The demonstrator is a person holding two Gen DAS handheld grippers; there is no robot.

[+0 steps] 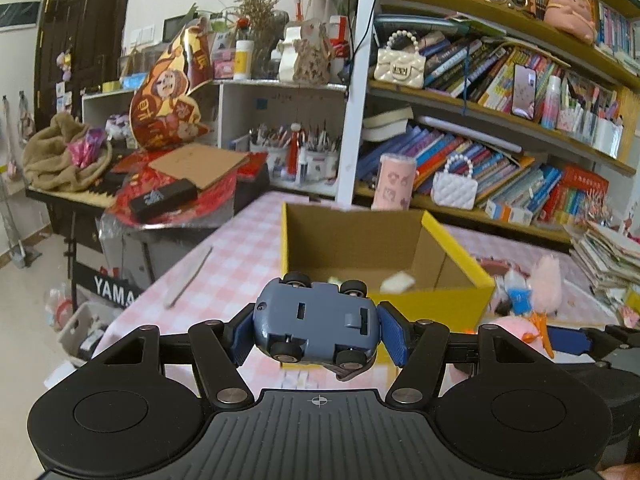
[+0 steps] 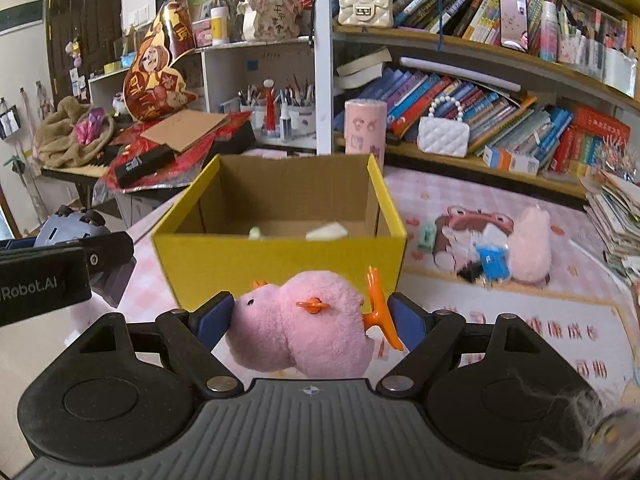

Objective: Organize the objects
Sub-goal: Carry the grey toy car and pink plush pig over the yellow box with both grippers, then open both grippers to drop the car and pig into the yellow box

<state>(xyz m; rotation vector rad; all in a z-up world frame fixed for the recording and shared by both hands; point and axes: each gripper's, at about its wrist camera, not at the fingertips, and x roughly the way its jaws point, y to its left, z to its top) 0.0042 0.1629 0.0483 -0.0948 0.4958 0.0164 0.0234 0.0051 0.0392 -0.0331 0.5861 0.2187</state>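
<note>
A: What lies ahead of the tongs?

B: The yellow box [image 2: 280, 252], open-topped, just beyond both sets of tips, with two small pale pieces [image 2: 326, 232] already on its floor.

A: And what are they carrying?

B: The right gripper [image 2: 310, 316] is clamped on a pink plush bird [image 2: 304, 324]; the left gripper [image 1: 316, 330] is clamped on a blue toy car [image 1: 316, 326], wheels up.

A: So, the step?

B: Carrying to the box, I'd judge. Next, each load must clear the near wall and hang over the opening before the fingers part.
</note>
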